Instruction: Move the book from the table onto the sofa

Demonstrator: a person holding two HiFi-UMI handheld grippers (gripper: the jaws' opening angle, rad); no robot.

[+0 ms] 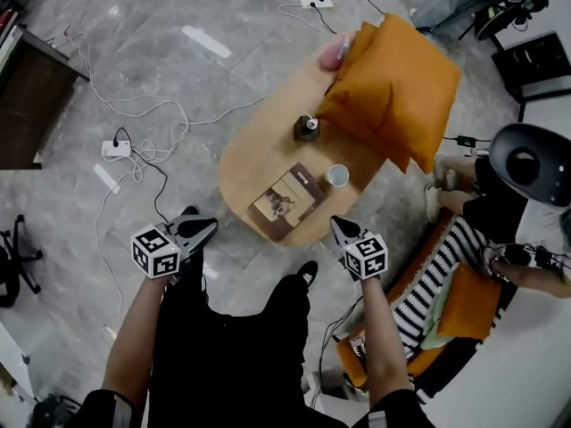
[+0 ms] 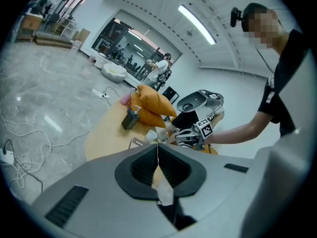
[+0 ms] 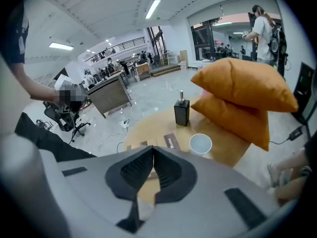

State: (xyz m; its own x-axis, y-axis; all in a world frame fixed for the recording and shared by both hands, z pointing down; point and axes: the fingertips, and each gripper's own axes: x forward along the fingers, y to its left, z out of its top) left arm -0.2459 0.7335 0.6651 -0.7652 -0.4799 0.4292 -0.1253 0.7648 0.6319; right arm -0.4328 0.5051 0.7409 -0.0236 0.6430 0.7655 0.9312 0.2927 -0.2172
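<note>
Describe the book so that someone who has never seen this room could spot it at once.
Find the oval wooden table on the grey floor, orange cushions piled at its far end. The book lies flat at the near end, beside a white cup. It is the only flat rectangular thing there, brown with a pale cover picture.

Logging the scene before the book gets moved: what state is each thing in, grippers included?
Book: closed, flat on the table, untouched.
Cup: upright, beside the book.
Black bottle: upright on the table.
Orange cushions: stacked at the table's far end.
Left gripper: shut, empty.
Right gripper: shut, empty.
</note>
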